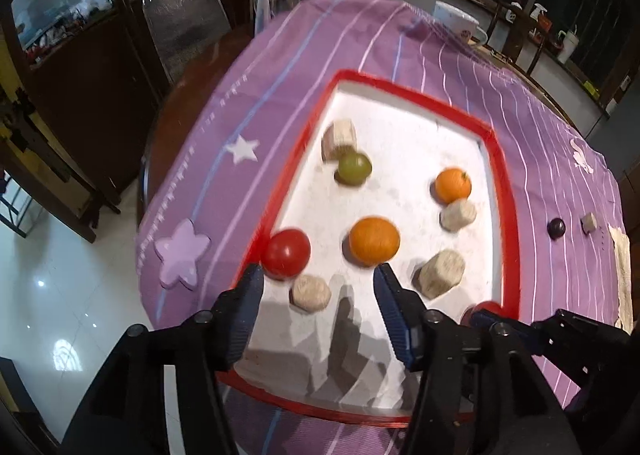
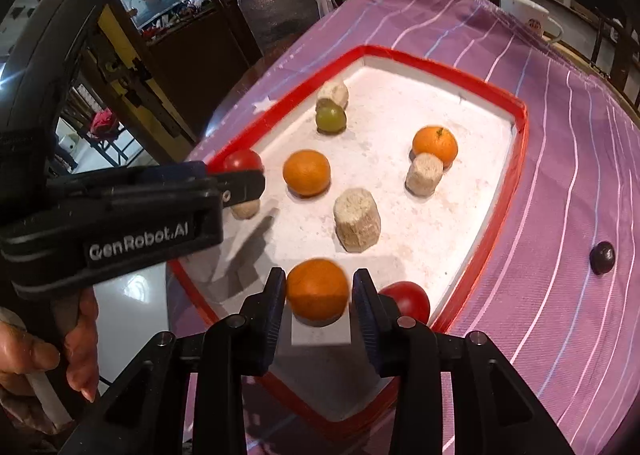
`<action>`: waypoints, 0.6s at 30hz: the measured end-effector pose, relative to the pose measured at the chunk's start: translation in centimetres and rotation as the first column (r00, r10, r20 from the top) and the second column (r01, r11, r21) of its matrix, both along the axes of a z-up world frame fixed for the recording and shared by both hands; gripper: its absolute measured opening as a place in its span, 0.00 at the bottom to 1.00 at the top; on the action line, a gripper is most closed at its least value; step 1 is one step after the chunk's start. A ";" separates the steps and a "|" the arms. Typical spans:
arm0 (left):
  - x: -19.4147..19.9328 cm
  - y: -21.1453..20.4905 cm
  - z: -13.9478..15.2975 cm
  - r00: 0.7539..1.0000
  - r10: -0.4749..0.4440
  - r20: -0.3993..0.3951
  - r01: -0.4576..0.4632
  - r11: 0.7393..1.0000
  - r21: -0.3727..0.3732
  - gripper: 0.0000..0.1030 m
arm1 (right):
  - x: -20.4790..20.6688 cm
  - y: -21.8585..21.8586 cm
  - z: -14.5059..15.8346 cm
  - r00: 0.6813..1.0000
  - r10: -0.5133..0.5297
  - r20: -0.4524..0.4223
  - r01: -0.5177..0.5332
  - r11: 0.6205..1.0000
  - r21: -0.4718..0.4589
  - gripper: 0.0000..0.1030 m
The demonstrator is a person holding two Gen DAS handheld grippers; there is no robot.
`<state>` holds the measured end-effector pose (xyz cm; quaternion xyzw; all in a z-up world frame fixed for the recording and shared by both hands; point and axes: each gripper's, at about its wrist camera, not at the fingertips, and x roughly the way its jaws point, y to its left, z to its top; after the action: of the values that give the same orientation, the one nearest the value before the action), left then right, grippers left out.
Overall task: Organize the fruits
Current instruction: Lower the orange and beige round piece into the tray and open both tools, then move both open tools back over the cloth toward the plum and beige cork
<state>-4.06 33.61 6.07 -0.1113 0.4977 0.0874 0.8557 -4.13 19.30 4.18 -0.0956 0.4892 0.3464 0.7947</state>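
A white tray with a red rim (image 1: 504,183) (image 2: 516,159) lies on a purple striped cloth. In it are two oranges (image 1: 374,241) (image 1: 453,185), a green fruit (image 1: 353,168), a red tomato (image 1: 287,253) and several beige blocks. My left gripper (image 1: 318,279) hangs open over the tray's near left part, with a beige block (image 1: 310,293) lying loose below its gap. My right gripper (image 2: 320,293) is shut on a third orange (image 2: 318,289) low over the tray's near end, beside a second tomato (image 2: 404,299). The left gripper (image 2: 240,185) partly hides the first tomato (image 2: 242,161).
A dark plum (image 1: 556,227) (image 2: 603,257) and a small beige block (image 1: 589,223) lie on the cloth right of the tray. A white mug (image 1: 460,23) stands at the far table edge. Chairs and cabinets surround the table. A hand (image 2: 80,335) grips the left tool.
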 end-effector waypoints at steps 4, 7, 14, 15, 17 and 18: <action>0.0 -0.9 1.7 1.000 0.008 0.019 -0.009 0.999 0.035 0.59 | -0.1 -1.4 1.9 0.999 -0.031 0.043 0.030 0.999 0.028 0.38; 0.1 -2.1 2.8 1.000 -0.005 0.027 0.004 0.999 0.048 0.59 | 0.1 -3.6 3.1 0.994 -0.088 0.064 0.084 0.995 0.055 0.39; -0.3 -7.2 5.3 0.997 -0.064 0.051 0.059 0.994 0.093 0.59 | 1.8 -10.5 3.8 0.957 -0.289 0.040 0.284 0.954 0.098 0.39; -0.3 -7.7 5.4 0.996 -0.070 0.052 0.064 0.993 0.100 0.59 | 2.0 -11.4 3.8 0.952 -0.306 0.033 0.301 0.948 0.099 0.39; -0.3 -9.5 5.7 0.994 -0.092 0.053 0.086 0.990 0.115 0.60 | 1.9 -13.3 3.8 0.941 -0.338 0.019 0.334 0.937 0.104 0.39; -0.3 -10.0 5.8 0.994 -0.099 0.052 0.093 0.989 0.116 0.60 | 1.8 -13.9 3.7 0.937 -0.348 0.013 0.345 0.933 0.105 0.39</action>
<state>-4.32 23.59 11.86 -0.0407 0.4720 0.0711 0.8778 -2.35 5.35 7.92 0.0268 0.4676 0.2237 0.8547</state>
